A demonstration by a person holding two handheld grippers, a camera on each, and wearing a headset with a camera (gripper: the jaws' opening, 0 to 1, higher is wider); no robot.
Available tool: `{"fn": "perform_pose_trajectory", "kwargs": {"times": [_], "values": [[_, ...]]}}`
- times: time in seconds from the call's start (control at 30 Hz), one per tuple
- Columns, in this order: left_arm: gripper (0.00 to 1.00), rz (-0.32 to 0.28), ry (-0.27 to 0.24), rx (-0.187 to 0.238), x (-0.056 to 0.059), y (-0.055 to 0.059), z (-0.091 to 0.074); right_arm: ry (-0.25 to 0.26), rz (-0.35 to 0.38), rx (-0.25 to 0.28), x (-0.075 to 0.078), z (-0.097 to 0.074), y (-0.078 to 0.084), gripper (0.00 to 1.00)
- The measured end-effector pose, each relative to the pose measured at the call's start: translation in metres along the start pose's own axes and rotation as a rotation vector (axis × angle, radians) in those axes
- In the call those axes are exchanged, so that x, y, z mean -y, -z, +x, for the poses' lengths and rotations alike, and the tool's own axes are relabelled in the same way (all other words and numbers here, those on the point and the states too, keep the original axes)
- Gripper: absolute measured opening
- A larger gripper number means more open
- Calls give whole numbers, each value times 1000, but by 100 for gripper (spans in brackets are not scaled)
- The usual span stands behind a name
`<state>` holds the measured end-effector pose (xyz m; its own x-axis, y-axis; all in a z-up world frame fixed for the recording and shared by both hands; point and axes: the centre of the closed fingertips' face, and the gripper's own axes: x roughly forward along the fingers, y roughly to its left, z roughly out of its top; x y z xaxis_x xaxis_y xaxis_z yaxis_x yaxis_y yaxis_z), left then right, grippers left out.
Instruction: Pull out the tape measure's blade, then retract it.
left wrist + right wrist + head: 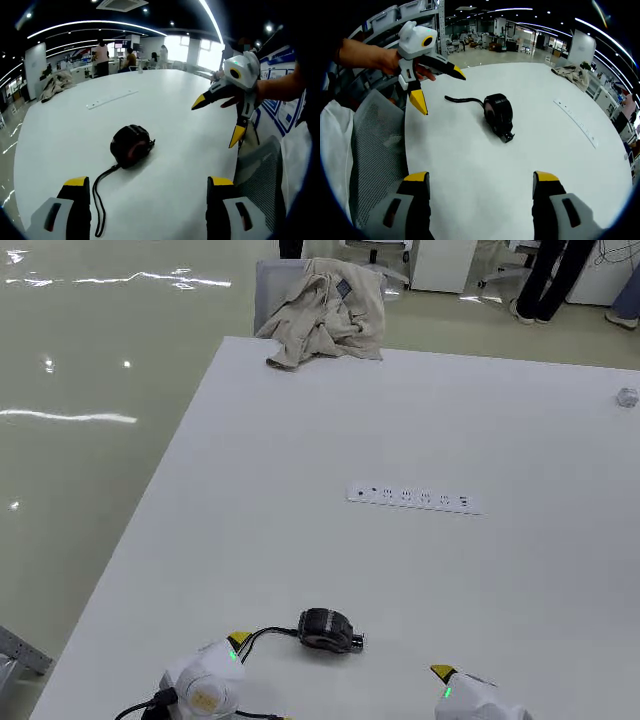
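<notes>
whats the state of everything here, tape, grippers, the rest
tape measure, blade retracted, lying on the table, not gripped
strap, loose, trailing on the table
left gripper, open, holding nothing
right gripper, open, holding nothing
power strip, nothing plugged in
jacket, crumpled at the table's far edge

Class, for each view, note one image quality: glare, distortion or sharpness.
Head view: ceiling lights glare on the glossy floor. Left gripper view: fisheye bows the table edge, tape measure is sharp. Right gripper view: the straight power strip looks curved.
</notes>
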<state>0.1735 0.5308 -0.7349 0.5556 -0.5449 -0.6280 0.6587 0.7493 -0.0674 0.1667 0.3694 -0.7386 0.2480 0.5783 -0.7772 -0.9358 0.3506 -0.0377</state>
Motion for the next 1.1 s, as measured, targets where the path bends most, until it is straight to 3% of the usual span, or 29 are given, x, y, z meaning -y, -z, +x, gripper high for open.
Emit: {"fn": "perform_pose_trajectory", "kwargs": {"times": [0.27,0.73,1.1], "values": [[93,37,21,-4,-2,-7,8,-7,-27,-3,8,7,-5,85],[89,108,54,-31,-8,-6,25,-45,-105,3,19,25,-16,79],[86,210,91,-43,-16,-23,39,-85,-154,27,32,40,-27,77]]}}
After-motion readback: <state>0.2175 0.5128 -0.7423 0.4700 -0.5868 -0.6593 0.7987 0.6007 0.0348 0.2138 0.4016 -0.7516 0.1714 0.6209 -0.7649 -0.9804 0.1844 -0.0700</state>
